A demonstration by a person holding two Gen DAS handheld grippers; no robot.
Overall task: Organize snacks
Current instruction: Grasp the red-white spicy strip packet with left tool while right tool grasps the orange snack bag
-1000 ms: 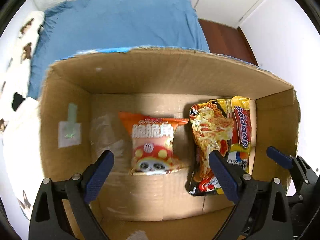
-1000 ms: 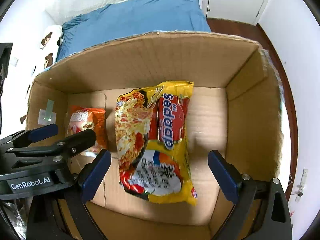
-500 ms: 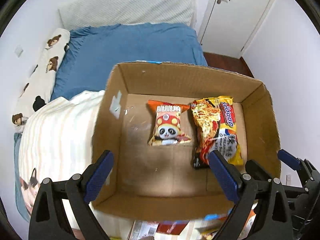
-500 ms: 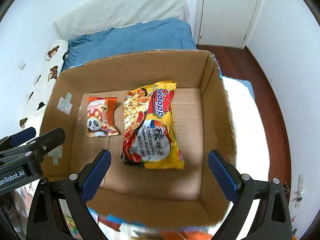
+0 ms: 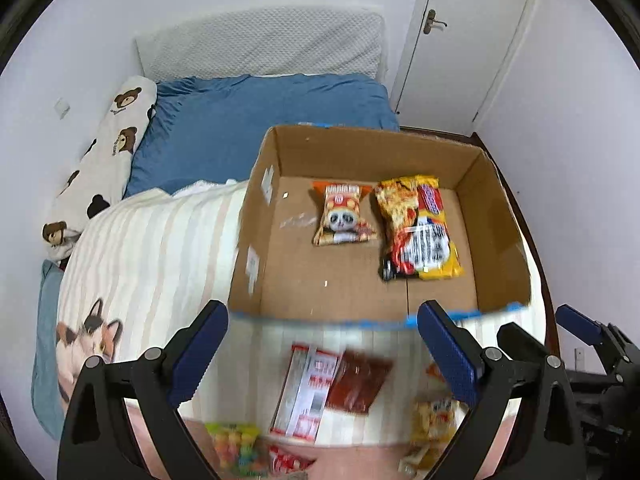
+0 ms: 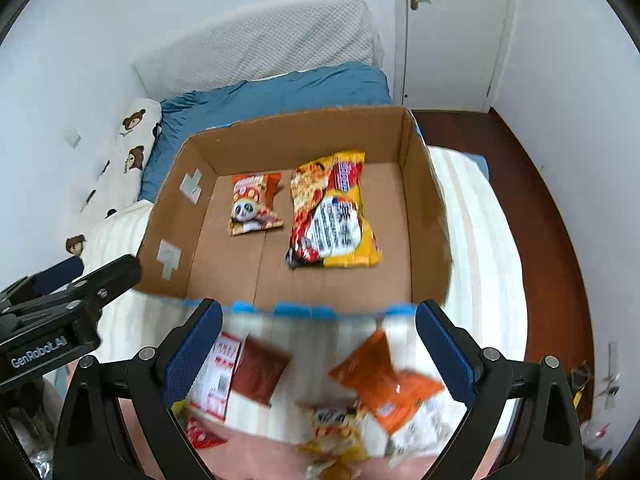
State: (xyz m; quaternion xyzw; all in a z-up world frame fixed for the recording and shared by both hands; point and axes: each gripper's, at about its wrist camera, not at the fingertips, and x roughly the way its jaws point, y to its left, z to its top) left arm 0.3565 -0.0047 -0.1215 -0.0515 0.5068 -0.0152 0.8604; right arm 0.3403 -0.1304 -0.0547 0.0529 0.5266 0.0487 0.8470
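An open cardboard box (image 5: 500, 216) (image 6: 424, 200) sits on the bed. Inside lie a small orange panda snack bag (image 5: 343, 213) (image 6: 253, 209) and, to its right, a yellow noodle packet (image 5: 419, 227) (image 6: 332, 216). Loose snacks lie on the bedspread in front of the box: a red-and-white box (image 5: 310, 392) (image 6: 218, 372), a brown packet (image 5: 358, 380) (image 6: 260, 372), an orange packet (image 6: 384, 384), gummy candy (image 5: 236, 446). My left gripper (image 5: 324, 352) and right gripper (image 6: 318, 352) hang open above these snacks, holding nothing.
A striped bedspread with a cat print (image 5: 90, 338) covers the bed. Behind the box lie a blue blanket (image 5: 256, 120), a bear-print pillow (image 5: 104, 152) and a white headboard cushion (image 5: 260, 44). A white door (image 5: 460, 40) and dark wood floor (image 6: 552, 220) are on the right.
Both grippers have pulled back and up out of the box, both snack bags staying inside. The loose snacks in front of the box have come into view.
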